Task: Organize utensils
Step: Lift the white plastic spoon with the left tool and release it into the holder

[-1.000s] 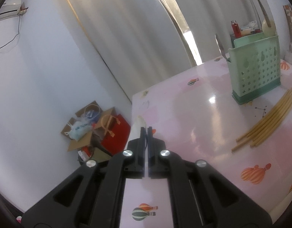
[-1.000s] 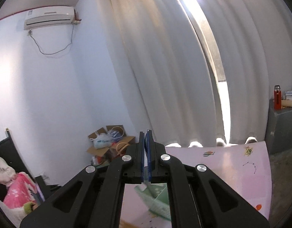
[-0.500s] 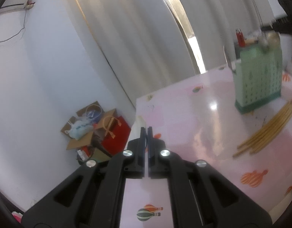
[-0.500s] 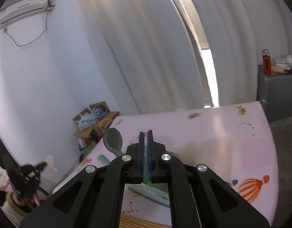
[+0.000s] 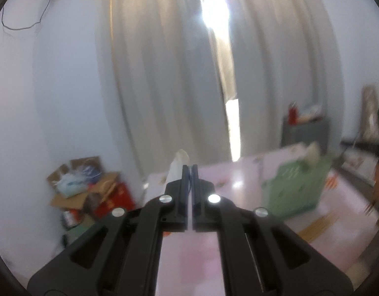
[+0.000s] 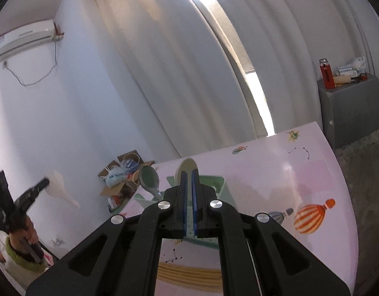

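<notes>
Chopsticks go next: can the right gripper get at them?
Probably yes: the chopsticks lie bare on the table just under the right gripper, near side of the holder, nothing over them.

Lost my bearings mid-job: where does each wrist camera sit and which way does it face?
Left wrist: on the left gripper, facing curtains across the pink table; its fingers pinch a white spoon.
Right wrist: on the right gripper, looking down at the green holder; the left hand shows.
Shared: pink table, green holder, chopsticks.
</notes>
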The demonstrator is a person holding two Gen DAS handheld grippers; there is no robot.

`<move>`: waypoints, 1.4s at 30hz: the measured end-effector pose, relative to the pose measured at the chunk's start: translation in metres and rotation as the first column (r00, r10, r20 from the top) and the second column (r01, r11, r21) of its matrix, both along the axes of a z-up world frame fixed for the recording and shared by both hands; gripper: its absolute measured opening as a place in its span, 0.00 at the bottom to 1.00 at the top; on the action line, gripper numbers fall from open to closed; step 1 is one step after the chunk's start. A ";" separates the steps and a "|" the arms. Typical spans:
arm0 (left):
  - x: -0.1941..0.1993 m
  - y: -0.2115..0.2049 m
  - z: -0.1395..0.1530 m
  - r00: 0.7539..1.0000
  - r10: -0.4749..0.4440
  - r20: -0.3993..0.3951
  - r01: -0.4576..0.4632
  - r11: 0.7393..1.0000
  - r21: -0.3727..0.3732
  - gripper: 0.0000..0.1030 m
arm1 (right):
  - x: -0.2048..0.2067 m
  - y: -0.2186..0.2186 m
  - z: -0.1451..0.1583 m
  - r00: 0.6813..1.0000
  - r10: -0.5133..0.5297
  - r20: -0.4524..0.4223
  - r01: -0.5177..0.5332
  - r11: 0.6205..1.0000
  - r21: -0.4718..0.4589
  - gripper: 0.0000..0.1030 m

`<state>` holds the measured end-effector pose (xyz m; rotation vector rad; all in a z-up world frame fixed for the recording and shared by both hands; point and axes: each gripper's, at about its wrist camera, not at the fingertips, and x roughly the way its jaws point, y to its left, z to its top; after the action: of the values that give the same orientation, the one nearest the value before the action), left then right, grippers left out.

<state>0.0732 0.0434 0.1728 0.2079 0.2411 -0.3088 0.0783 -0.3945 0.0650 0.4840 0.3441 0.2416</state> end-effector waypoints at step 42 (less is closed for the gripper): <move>0.143 -0.095 -0.088 0.844 -0.434 -0.314 0.112 0.717 -0.688 0.01 | -0.001 -0.019 -0.054 0.990 0.037 -0.134 -0.016 0.988 0.151 0.04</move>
<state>0.2160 -0.0512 0.0845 -0.5474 0.5601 -0.7370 0.0769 -0.4139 0.0107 0.6460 0.4689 0.2618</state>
